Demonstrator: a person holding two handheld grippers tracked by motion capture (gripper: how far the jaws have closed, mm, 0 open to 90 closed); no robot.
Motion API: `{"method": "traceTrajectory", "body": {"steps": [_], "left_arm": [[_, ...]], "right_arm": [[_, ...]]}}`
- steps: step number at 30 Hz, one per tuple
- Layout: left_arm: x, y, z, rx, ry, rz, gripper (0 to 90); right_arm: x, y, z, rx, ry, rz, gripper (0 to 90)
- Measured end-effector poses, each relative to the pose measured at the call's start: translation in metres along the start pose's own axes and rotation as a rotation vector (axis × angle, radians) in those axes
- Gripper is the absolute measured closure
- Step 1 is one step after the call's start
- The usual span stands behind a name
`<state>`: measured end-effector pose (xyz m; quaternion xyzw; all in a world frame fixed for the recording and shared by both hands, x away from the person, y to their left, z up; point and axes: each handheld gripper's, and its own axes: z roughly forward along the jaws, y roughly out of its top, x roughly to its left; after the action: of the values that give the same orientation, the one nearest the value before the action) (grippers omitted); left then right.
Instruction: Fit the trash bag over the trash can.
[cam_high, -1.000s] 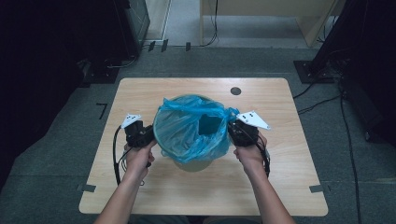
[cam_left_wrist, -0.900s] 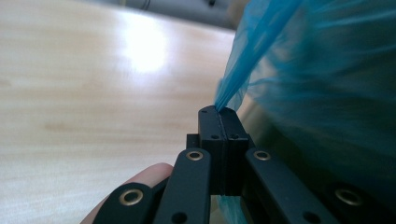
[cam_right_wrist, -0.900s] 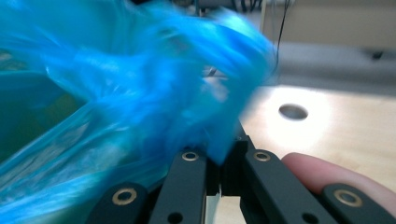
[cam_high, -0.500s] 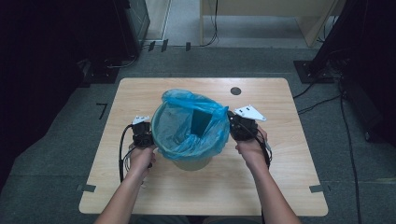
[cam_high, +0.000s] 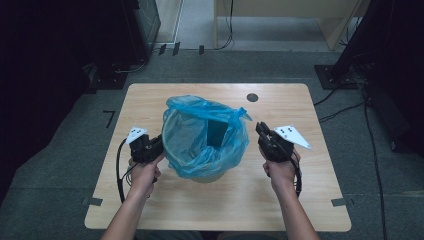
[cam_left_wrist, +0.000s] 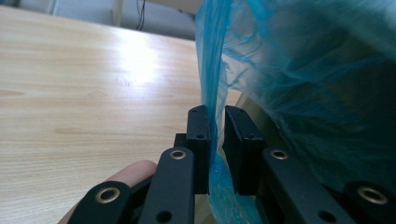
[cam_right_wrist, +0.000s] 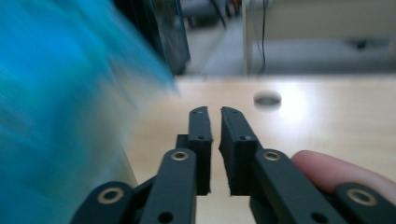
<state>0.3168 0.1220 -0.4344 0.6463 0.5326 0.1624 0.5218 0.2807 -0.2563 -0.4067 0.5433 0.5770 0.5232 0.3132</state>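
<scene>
Blue plastic film of a bin bag (cam_high: 205, 137) is draped over the rim of a round bin that is set near the middle of the pale wooden desk (cam_high: 300, 200), slightly toward its far edge. A dark flat object (cam_high: 217, 133) is seen standing inside the bag. The left tool (cam_high: 156, 146) is held against the bag's left side; in the left gripper view (cam_left_wrist: 217, 122) a fold of the blue film is seen running between its jaws, which have just been opening, so a narrow gap is left and the film is no longer pinched. The right tool (cam_high: 260, 131) is held just beside the bag's right side, apart from it; in the right gripper view (cam_right_wrist: 215, 122) its jaws have likewise just been parted slightly, and nothing is caught between them. A dark round hole (cam_high: 252, 97) is set in the desk near its far edge.
</scene>
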Motion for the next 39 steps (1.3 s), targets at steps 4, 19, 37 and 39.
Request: {"method": "traceTrajectory", "body": {"steps": [4, 19, 37, 39], "left_arm": [[-0.006, -0.001, -0.008, -0.031, 0.002, 0.012, 79.9], [-0.017, -0.008, -0.02, -0.083, 0.046, 0.113, 79.8], [-0.019, -0.019, -0.033, -0.083, 0.034, 0.129, 81.6], [-0.017, -0.025, -0.024, -0.027, 0.06, 0.138, 84.8]], "right_arm": [[0.014, 0.021, -0.019, -0.081, 0.053, -0.015, 77.1], [0.087, 0.031, -0.004, 0.034, 0.033, -0.159, 68.3], [0.046, -0.005, -0.036, 0.005, -0.049, -0.14, 90.0], [0.04, -0.02, -0.029, 0.048, -0.063, -0.136, 90.0]]}}
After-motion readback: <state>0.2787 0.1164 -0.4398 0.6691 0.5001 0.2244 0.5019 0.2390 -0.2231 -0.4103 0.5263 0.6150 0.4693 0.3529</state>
